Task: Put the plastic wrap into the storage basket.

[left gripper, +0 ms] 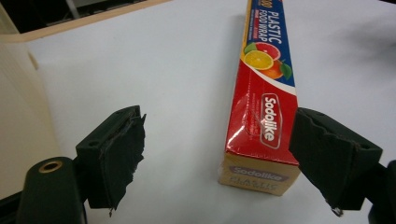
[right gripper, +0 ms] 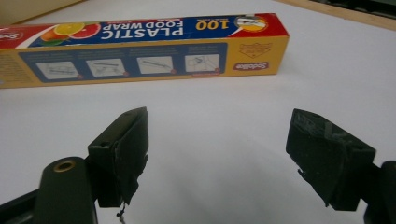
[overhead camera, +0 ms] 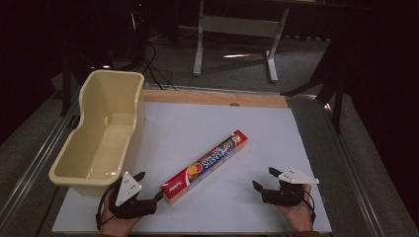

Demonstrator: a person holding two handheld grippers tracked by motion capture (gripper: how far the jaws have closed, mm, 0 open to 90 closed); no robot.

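Observation:
A long red, blue and yellow box of plastic food wrap (overhead camera: 207,165) lies slantwise on the white board, its near end toward the lower left. My left gripper (overhead camera: 148,186) stands open at that near end; in the left gripper view the box end (left gripper: 261,140) sits between the jaws, close against the right one, with a wide gap to the left one. My right gripper (overhead camera: 264,178) is open low on the board, to the right of the box. Its own view looks across bare white board at the box's yellow side (right gripper: 140,60), with nothing between its jaws.
A cream plastic tub (overhead camera: 101,131), with nothing in it, stands along the left edge of the white board (overhead camera: 276,143). A wooden strip borders the board's far side. Metal rails run down both sides of the table, and a desk frame (overhead camera: 237,29) stands beyond.

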